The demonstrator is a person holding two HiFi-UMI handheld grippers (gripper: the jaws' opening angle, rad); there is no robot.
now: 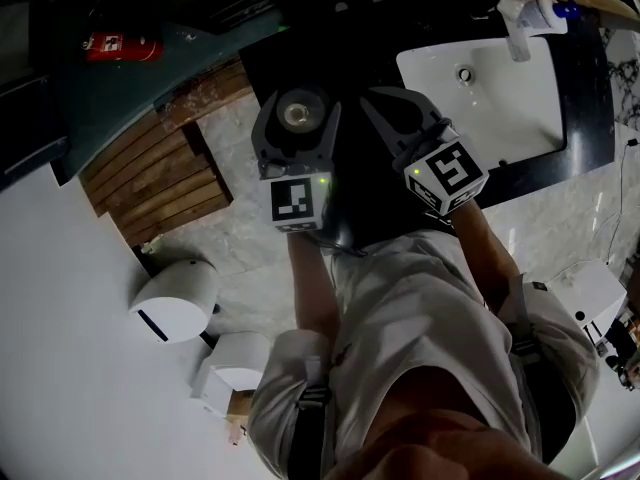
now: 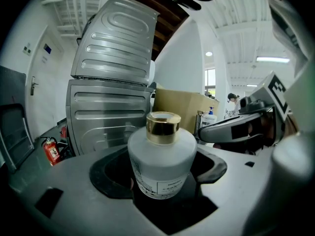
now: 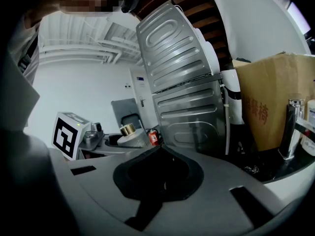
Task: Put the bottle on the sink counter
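Bottle [image 2: 161,165]: a frosted white bottle with a gold cap [image 2: 163,127] is being held upright in the air, gripped by the left gripper, and is not resting on the sink counter.
Left gripper [image 2: 162,181]: its jaws are being pressed against either side of the bottle's body.
Right gripper [image 3: 160,173]: its jaws are being held together with nothing between them, just beside the left gripper.
Sink counter [image 1: 582,108]: a dark counter with a white basin [image 1: 500,98] is being shown in the head view's upper right, beyond the right gripper.
Soap dispenser [image 1: 525,13]: it is being seen at the basin's far edge.
Surroundings: a ribbed metal panel [image 2: 115,48], a cardboard box [image 3: 275,97] and a red fire extinguisher [image 1: 120,45] are being shown around the grippers.
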